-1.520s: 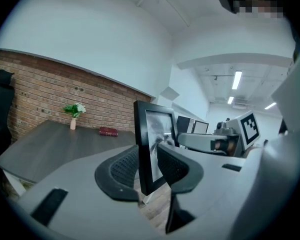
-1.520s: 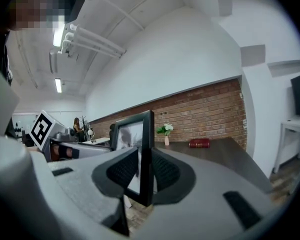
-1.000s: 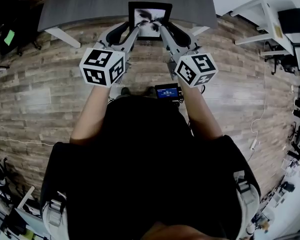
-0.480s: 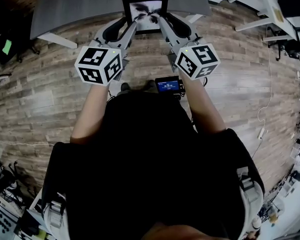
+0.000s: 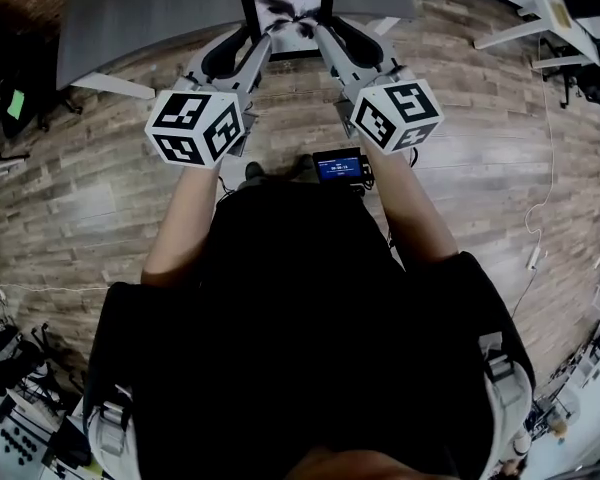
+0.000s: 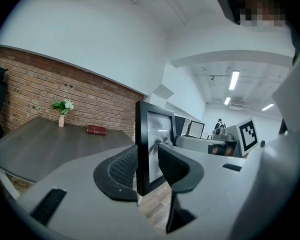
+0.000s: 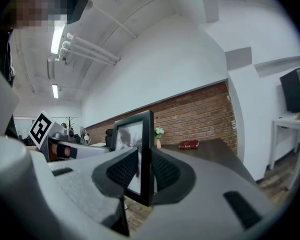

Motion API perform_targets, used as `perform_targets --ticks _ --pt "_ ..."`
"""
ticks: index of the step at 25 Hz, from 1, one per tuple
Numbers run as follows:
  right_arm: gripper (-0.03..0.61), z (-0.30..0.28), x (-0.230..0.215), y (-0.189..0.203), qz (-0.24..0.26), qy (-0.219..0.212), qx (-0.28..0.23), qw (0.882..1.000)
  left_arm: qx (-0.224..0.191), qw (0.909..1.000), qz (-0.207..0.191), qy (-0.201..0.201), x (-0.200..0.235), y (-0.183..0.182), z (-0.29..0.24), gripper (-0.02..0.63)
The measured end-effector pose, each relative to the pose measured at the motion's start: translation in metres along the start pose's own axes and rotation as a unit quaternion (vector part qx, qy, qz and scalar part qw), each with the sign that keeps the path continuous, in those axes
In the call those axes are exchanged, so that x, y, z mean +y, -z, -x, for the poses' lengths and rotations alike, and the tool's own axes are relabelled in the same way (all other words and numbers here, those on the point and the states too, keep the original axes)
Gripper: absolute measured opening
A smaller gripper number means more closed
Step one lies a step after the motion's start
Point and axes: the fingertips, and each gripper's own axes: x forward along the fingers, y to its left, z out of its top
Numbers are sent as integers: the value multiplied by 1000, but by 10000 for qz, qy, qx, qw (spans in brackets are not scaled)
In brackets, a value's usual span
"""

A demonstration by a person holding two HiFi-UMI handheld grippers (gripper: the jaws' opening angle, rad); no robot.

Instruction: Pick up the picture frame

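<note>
The picture frame (image 5: pixel 287 13) is black with a black-and-white print, and it is held upright in the air over the grey table's (image 5: pixel 150 8) near edge. My left gripper (image 5: pixel 259 38) is shut on the frame's left side. My right gripper (image 5: pixel 320 36) is shut on its right side. In the left gripper view the picture frame (image 6: pixel 151 144) stands edge-on between the pads of the left gripper (image 6: pixel 146 166), with wooden floor below it. In the right gripper view the picture frame (image 7: pixel 134 134) sits the same way in the right gripper (image 7: pixel 144 171).
A small vase of flowers (image 6: pixel 62 111) and a red book (image 6: pixel 96 130) stand far back on the table by the brick wall. White desks (image 5: pixel 500 28) stand at the right. A small screen device (image 5: pixel 337 166) hangs at the person's waist. Plank floor lies all around.
Both grippers and the frame have shifted slightly up and left in the head view. Both stay shut on the frame.
</note>
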Motion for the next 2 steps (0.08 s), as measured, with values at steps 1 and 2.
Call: perform_targets --ticks 1,2 --pt "86 4 -5 1 -20 10 -5 10000 -1 10000 19 8 -4 1 -4 106" --pt "86 7 -10 1 -40 22 -10 10000 1 10000 37 17 -8 3 -9 106"
